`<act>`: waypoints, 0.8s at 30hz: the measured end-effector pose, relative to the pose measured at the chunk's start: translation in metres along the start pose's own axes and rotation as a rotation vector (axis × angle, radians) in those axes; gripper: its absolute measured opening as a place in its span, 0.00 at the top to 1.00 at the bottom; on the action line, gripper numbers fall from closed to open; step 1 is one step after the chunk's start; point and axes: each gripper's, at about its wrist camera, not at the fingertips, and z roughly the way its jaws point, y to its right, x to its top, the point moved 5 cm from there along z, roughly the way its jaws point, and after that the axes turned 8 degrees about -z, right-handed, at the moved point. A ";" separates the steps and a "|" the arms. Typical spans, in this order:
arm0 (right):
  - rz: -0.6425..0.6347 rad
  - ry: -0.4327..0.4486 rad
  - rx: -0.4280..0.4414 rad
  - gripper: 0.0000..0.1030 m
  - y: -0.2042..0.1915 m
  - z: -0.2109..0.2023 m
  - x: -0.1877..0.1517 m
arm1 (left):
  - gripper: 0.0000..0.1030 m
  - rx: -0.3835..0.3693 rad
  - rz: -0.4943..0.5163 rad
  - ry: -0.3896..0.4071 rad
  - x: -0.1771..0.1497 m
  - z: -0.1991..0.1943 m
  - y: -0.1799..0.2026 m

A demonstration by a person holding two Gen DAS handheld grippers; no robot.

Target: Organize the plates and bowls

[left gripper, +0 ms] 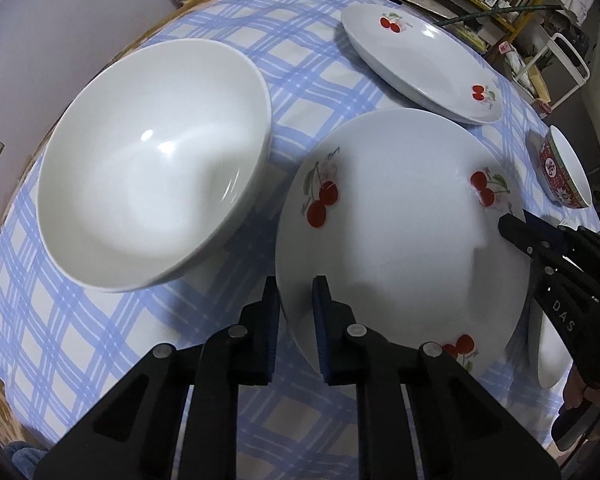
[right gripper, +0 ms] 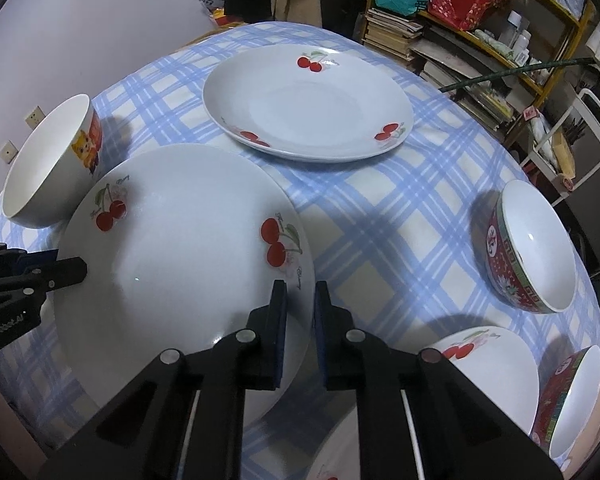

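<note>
L gripper [left gripper: 296,292]: jaws clamped on plate [left gripper: 400,240] rim, near side
R gripper [right gripper: 300,292]: clamped on opposite rim
Bowl [left gripper: 152,164]: just beside plate, on cloth [left gripper: 80,340]

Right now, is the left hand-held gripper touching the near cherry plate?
Touching. The left wrist view shows the left hand-held gripper clamped on the near cherry plate, rim between its pads.

Near plate [right gripper: 172,264] on table [right gripper: 380,216], clamped at opposite rims: left claw [left gripper: 296,292] on its left edge, right claw [right gripper: 300,296] on its right edge. Second plate [right gripper: 308,104] behind it, apart. Large bowl [left gripper: 152,168] just left of near plate. Patterned bowl [right gripper: 532,248] to the right, well apart. Small plate [right gripper: 496,368] at near right, another bowl [right gripper: 572,400] just beside it. Shelves [right gripper: 460,40] beyond the table's far right.
</note>
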 end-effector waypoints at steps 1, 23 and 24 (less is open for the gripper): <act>0.004 0.001 0.005 0.87 0.001 0.000 -0.001 | 0.85 -0.001 0.006 -0.002 0.000 0.000 0.000; -0.021 -0.014 -0.008 0.87 -0.016 -0.026 -0.033 | 0.85 -0.040 0.021 -0.035 -0.033 -0.029 -0.016; -0.022 -0.016 -0.006 0.87 -0.018 -0.027 -0.035 | 0.85 -0.031 0.022 -0.031 -0.035 -0.031 -0.017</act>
